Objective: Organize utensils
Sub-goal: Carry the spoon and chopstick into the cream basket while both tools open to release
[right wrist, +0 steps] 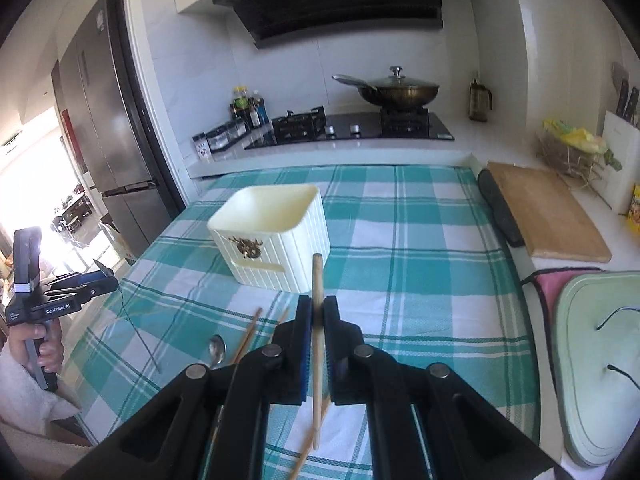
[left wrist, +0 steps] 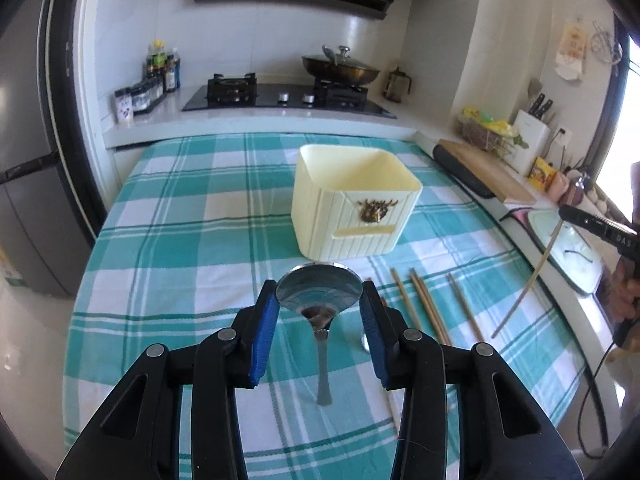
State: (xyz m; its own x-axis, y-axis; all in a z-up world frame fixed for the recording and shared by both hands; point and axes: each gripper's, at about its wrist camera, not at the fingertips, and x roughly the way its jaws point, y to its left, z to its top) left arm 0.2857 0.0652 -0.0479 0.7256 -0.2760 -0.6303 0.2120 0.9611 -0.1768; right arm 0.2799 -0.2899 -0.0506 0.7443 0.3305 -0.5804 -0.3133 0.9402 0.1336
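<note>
A: Well, the left gripper (left wrist: 320, 300) has a metal spoon (left wrist: 320, 294) by its bowl. The blue pads press on the two sides of the bowl, so the jaws stand partly apart, only as wide as the bowl. The handle hangs down toward the camera, clear of the checked cloth (left wrist: 180, 240).

B: And the right gripper (right wrist: 318, 316)?

A: Its jaws are closed tight on one wooden chopstick (right wrist: 317, 340). The stick runs nearly upright through the pads, with its thick end poking out above them and its thin end hanging below. It is lifted off the cloth too.

B: Where does the container stand?

A: The cream box (left wrist: 352, 200) sits in the middle of the table, beyond both grippers. Its top is open, and I see nothing inside it. A small dark metal ornament (left wrist: 374, 210) is fixed to the side that faces the left camera.

B: What is on the cloth?

A: Several more chopsticks (left wrist: 428, 304) lie side by side, to the right of the held spoon and near the box. In the right view a second spoon (right wrist: 217, 350) lies just left of the right gripper, with a chopstick beside it.

B: Is the person visible?

A: Only a hand (right wrist: 38, 344) around the left gripper's handle, at the left edge of the right view.
</note>
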